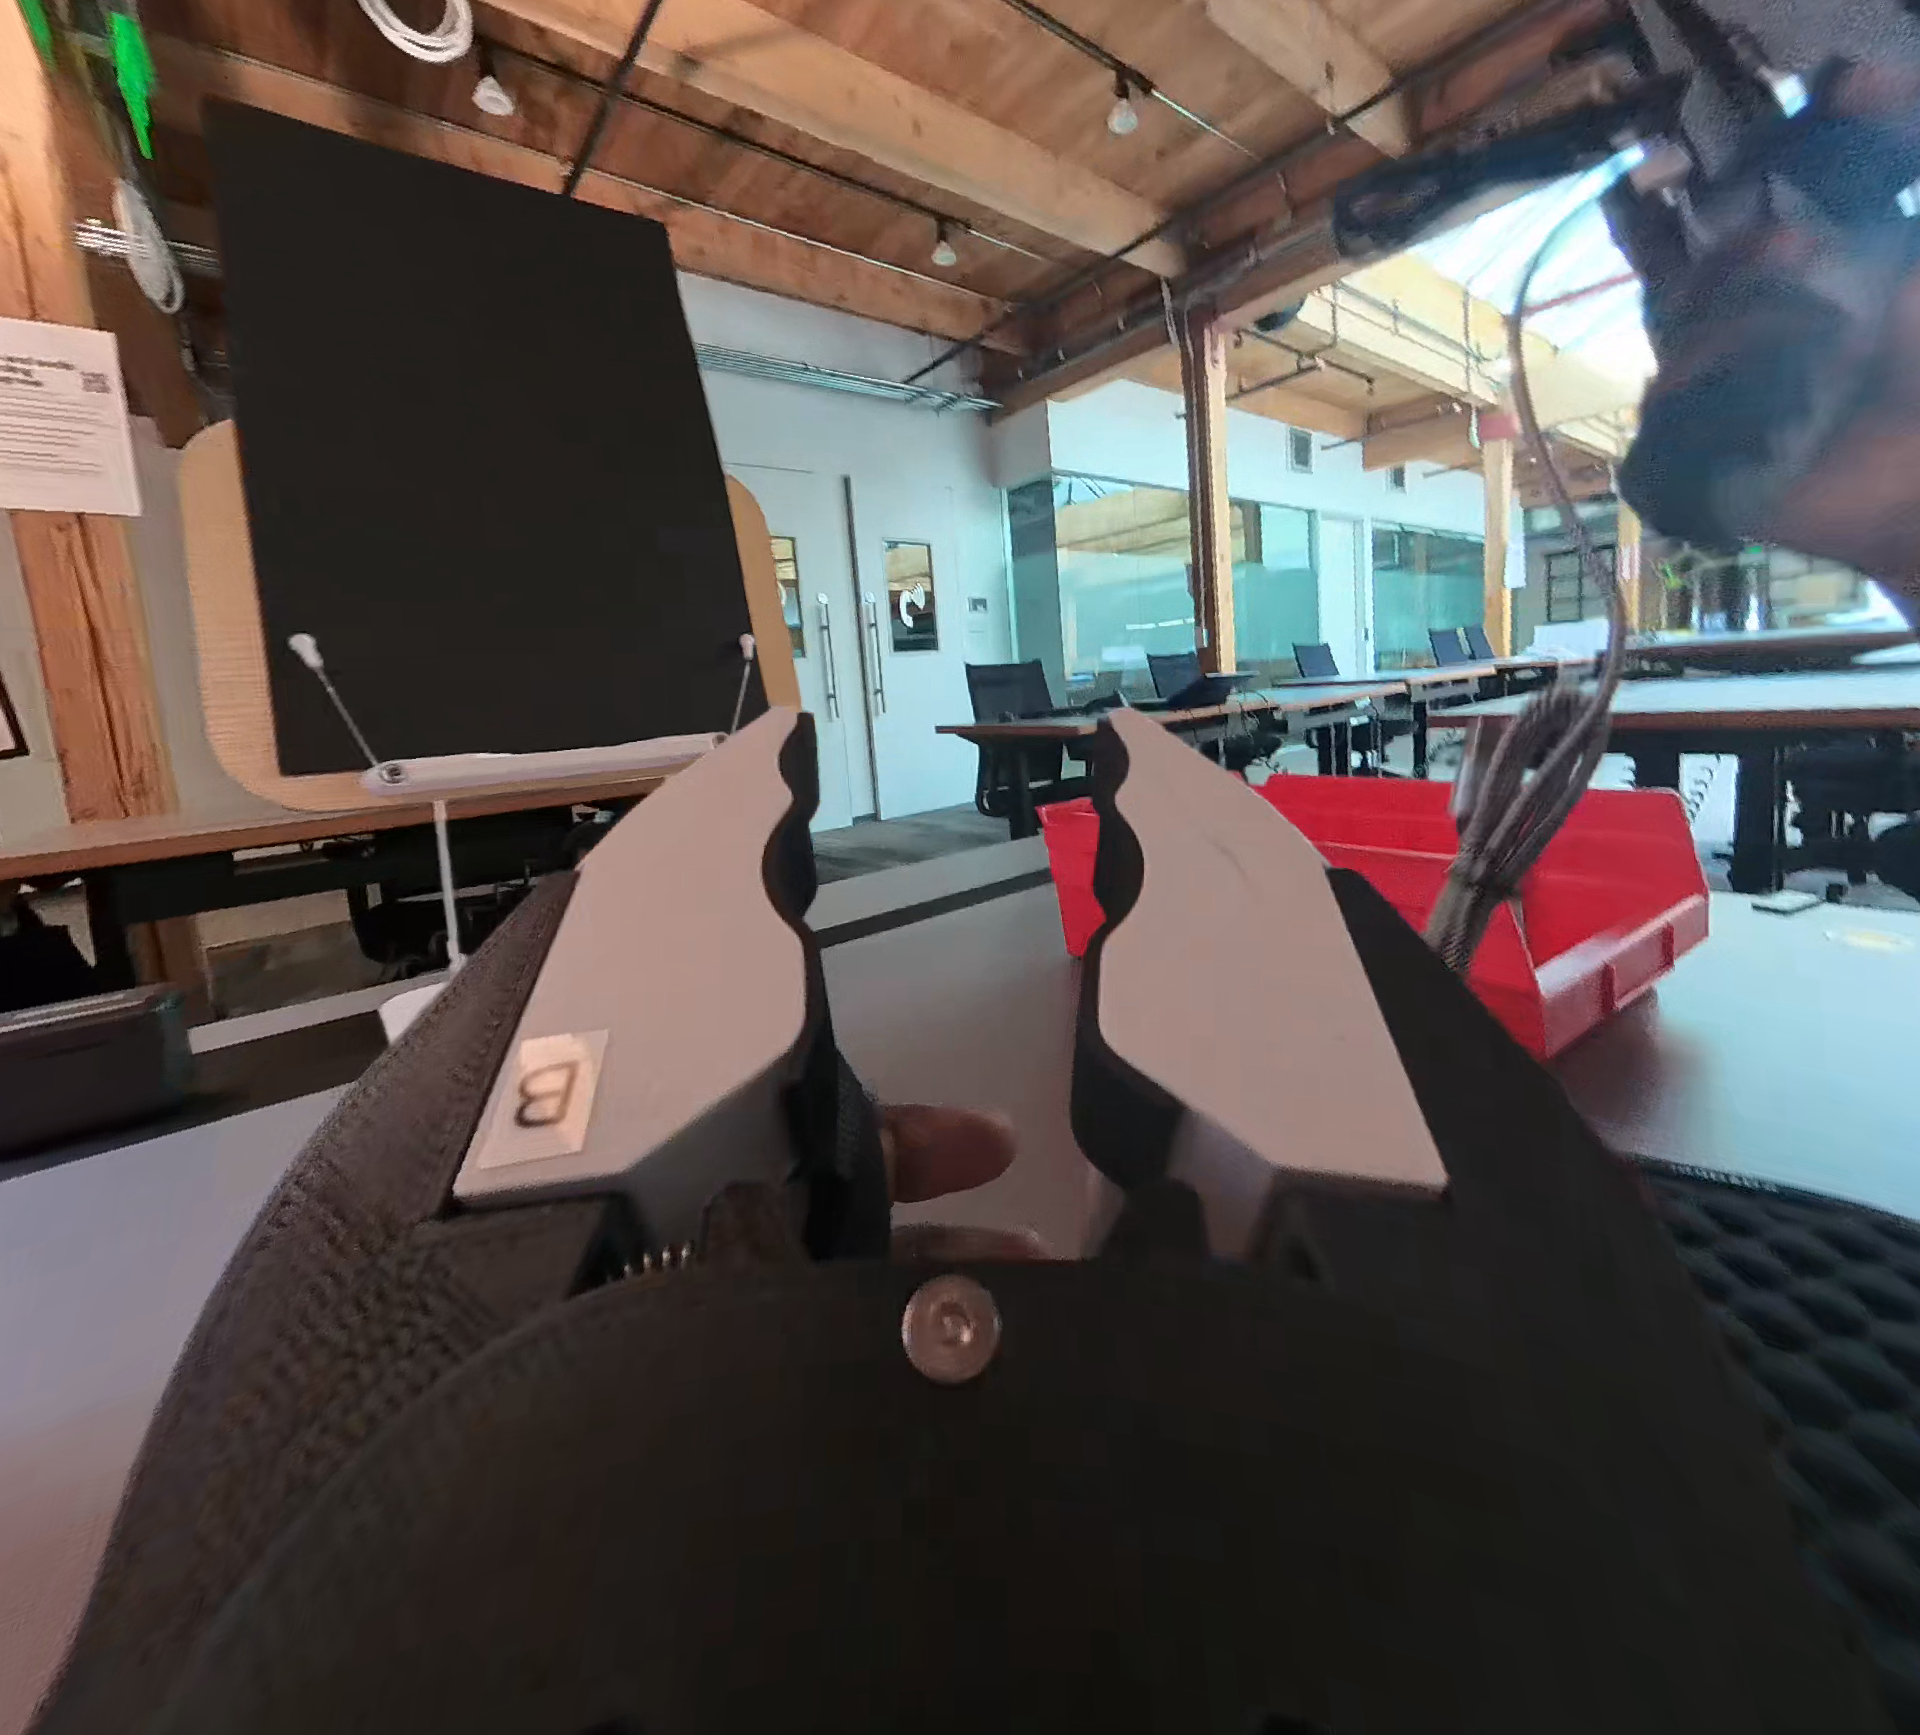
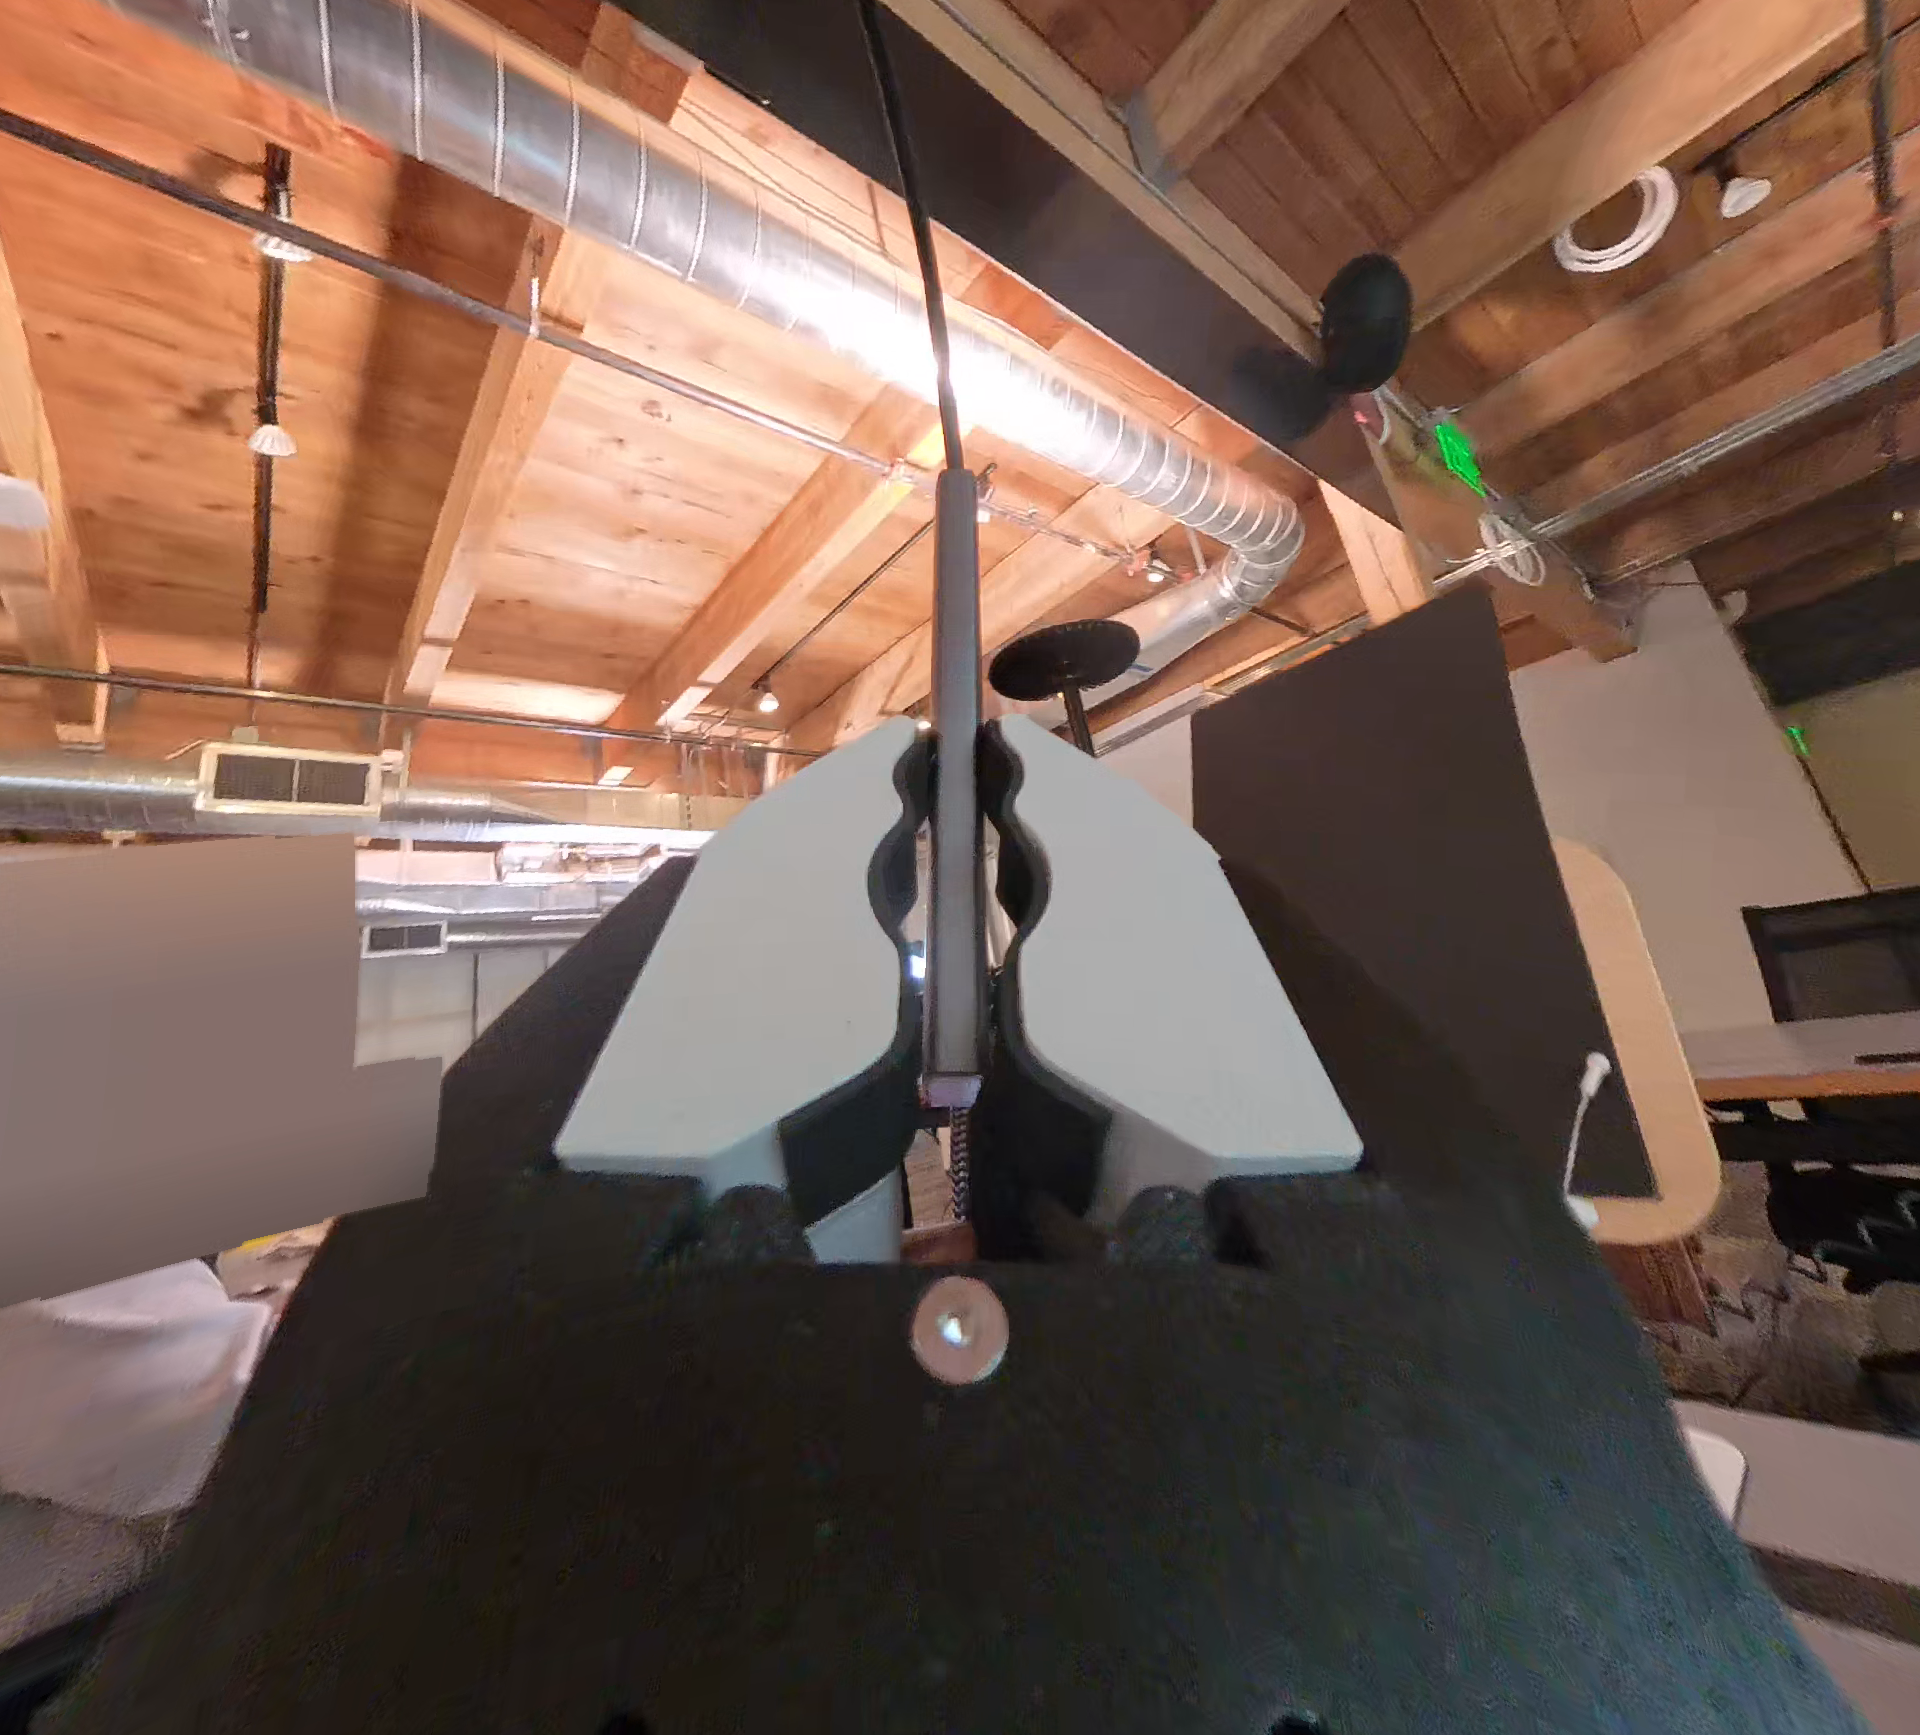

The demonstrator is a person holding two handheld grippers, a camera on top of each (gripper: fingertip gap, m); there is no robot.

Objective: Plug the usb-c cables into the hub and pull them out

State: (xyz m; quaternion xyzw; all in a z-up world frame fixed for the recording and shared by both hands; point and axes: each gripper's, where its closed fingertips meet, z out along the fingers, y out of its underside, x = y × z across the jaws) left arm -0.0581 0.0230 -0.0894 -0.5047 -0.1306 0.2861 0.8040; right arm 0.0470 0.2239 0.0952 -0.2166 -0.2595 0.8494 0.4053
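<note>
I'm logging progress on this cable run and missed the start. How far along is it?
Done: nothing I can confirm; no cable visibly sits in a port. In hand: the right gripper is shut on the slim grey metal hub, raised; braided cables hang over the red plastic bin. Left: the open left gripper holds nothing.

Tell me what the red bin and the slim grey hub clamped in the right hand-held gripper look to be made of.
Red bin: probably moulded plastic, with uniform glossy colour and ribbed front lip.
Grey hub: possibly anodised metal, judging by its matte, even sheen and crisp edges, though painted plastic cannot be ruled out. The right hand-held gripper clamps it.
</note>
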